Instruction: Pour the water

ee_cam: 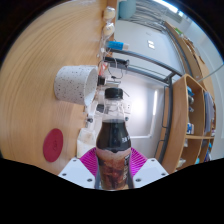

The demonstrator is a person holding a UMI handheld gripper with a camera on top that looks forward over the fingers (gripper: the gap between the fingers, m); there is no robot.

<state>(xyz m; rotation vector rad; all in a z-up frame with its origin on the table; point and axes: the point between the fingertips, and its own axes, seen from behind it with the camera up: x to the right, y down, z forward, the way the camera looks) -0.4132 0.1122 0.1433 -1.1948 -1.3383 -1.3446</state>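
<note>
Item: bottle [113, 140], dark liquid, cap and label visible, held upright; clamped between the pink pads [90, 160] of the gripper [112, 168].
Landmark: white speckled cup [76, 82], set on the pale table [35, 110].
Bottle position: near the cup, to its right and nearer the camera, not over its mouth.
Red disc [53, 144]: on the table, nearer than the cup.
Risk, judged: spillage onto the table is likely if the bottle is tilted short of the rim; slippage in the pads is possible.

Prob. office or lab w/ light wood tabletop [40, 95], open wooden shelf unit [196, 115], metal-frame desk [150, 65].
</note>
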